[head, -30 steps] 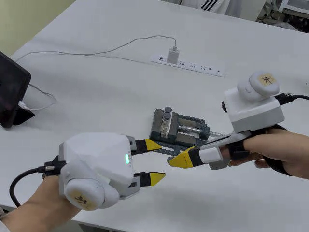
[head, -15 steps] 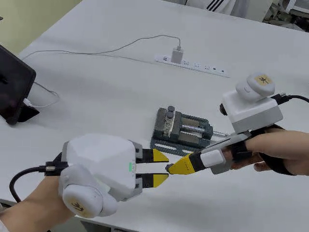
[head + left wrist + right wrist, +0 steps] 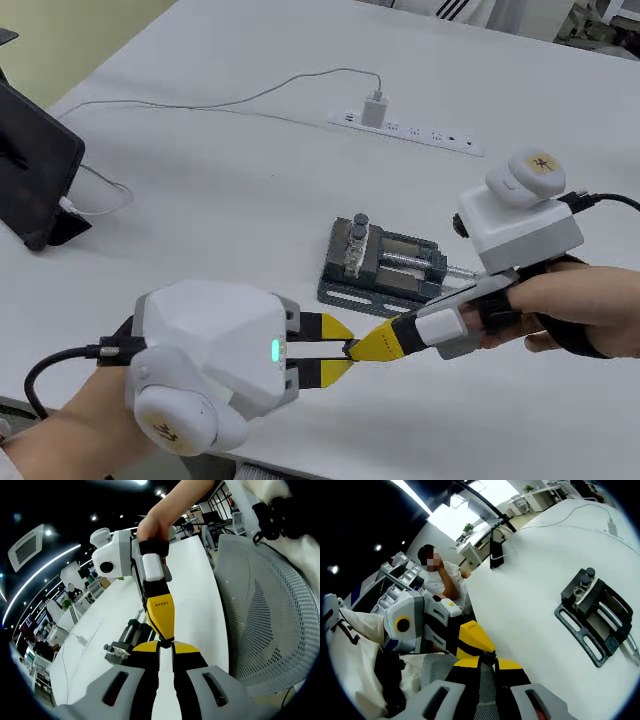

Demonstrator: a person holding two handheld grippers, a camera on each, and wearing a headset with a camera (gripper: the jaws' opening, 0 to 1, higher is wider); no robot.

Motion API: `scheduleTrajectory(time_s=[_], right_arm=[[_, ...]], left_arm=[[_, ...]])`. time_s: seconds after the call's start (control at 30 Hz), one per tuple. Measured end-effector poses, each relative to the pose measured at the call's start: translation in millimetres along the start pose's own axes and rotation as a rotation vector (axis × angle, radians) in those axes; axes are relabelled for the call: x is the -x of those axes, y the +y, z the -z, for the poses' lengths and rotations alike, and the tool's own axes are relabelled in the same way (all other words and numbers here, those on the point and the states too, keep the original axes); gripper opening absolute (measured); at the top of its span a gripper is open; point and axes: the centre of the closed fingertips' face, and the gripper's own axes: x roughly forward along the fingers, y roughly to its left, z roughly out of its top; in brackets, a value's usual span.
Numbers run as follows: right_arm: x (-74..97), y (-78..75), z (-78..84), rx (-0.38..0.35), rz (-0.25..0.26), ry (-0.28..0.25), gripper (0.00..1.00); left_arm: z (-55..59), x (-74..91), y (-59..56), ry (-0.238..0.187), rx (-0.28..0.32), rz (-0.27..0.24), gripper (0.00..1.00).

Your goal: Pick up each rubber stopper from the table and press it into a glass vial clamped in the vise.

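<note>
Right hand-held gripper (image 3: 360,345), jaws together on what looks like a rubber stopper (image 3: 348,348), sits tip-to-tip with narrowly parted left hand-held gripper (image 3: 338,350) above surface (image 3: 200,200); vise (image 3: 405,270) with upright vials (image 3: 356,245) just beyond, nearer right.

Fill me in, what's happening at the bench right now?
A person holds the left tongs and right tongs tip to tip in front of the vise. The left's jaws stand slightly apart; the right's look shut. Whether anything sits between them is too small to tell. Two vials in the vise are capped.
</note>
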Motion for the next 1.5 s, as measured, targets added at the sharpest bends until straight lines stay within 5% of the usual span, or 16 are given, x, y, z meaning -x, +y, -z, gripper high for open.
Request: scheduleTrajectory(time_s=[0.13,0.43,0.57,0.67,0.73,0.8,1.07,1.27,1.5], right_arm=[[3.3,-4.5,0.6,0.004,-0.003,0.000,0.06],[6.9,-3.8,-2.2,0.031,0.004,-0.045,0.07],[9.8,-5.6,-2.9,0.170,0.049,-0.035,0.09],[13.9,-16.9,-8.0,0.310,0.091,-0.038,0.29],[16.6,-16.1,-8.4,0.426,0.129,-0.021,0.33],[20.1,-23.7,-11.9,0.517,0.151,-0.006,0.32],[22.8,-14.5,-8.0,0.781,0.195,0.087,0.29],[23.0,-13.3,3.5,0.936,0.208,0.190,0.22],[18.6,-15.6,2.0,0.985,0.219,0.200,0.15]], left_arm=[[-2.0,-0.9,-0.9,-0.005,0.008,-0.001,0.05],[-3.6,-2.3,4.2,-0.036,0.139,-0.037,0.04],[-4.0,-4.5,5.9,-0.049,0.199,-0.045,0.04],[-2.0,-5.0,9.5,-0.070,0.295,-0.062,0.04],[2.5,-4.6,12.9,-0.068,0.352,-0.077,0.04],[4.0,-4.0,14.8,-0.080,0.383,-0.082,0.04],[8.4,-5.3,11.8,-0.087,0.458,-0.055,0.04],[5.4,-9.6,8.1,-0.093,0.485,-0.008,0.04],[1.9,-12.0,5.7,-0.108,0.482,0.010,0.04]])
